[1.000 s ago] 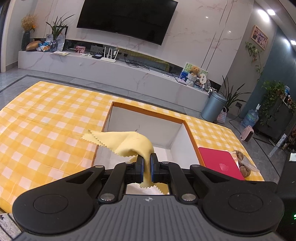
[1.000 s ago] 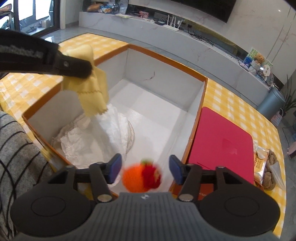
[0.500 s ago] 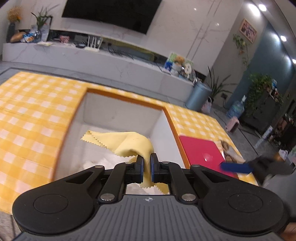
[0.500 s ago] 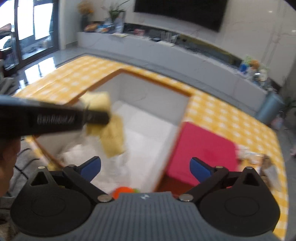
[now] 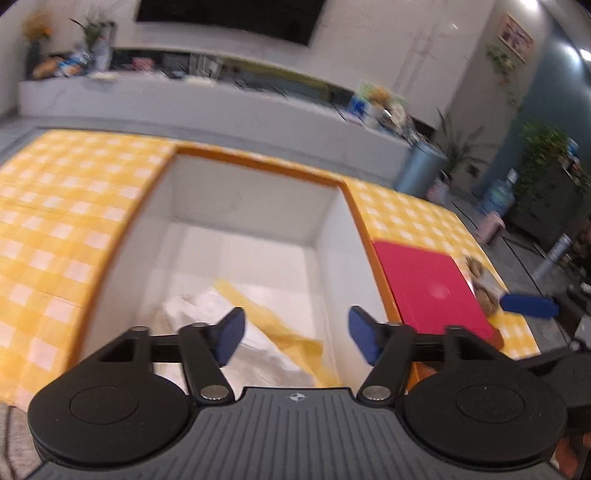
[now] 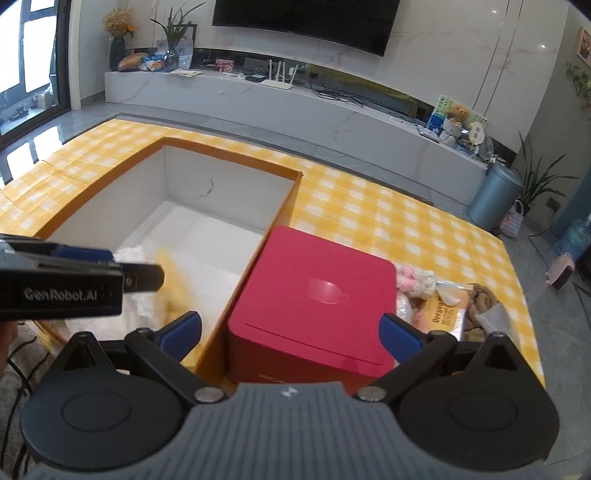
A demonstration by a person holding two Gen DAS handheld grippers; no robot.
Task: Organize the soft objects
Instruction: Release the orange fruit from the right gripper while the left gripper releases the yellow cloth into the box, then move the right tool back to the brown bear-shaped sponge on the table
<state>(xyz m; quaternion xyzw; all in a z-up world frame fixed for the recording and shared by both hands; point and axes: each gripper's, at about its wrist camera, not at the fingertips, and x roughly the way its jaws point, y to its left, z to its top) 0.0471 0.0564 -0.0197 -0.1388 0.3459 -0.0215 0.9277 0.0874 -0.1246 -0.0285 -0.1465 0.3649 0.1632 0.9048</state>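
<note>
The left gripper (image 5: 293,334) hangs over the near end of the open box (image 5: 255,158), tipped down into it, its jaws spread wide with nothing between them. Just below and ahead of its blue pads, the yellow cloth (image 5: 280,332) is a blurred streak inside the box, lying across or just above the crumpled white paper (image 5: 236,332) that fills the near corner; whether it has fully settled cannot be told from the blur. The right gripper (image 6: 290,334) is held to the right of that, level with the box's right wall and pointing forward over the red case (image 6: 317,299), its jaws also wide and empty. From its view the left gripper comes in from the left edge as a dark bar over the box. The red case sits on the tabletop (image 6: 369,206), right against the box's right wall. Just beyond the case's right side lie a pink and white knitted thing (image 6: 415,278), a snack packet (image 6: 445,310) and a brown knotted lump (image 6: 480,306), close together on the yellow checked cloth. Farther back, past the tabletop, stand a long white marble ledge (image 6: 332,107) and a dark screen (image 6: 306,22) on the wall.
</note>
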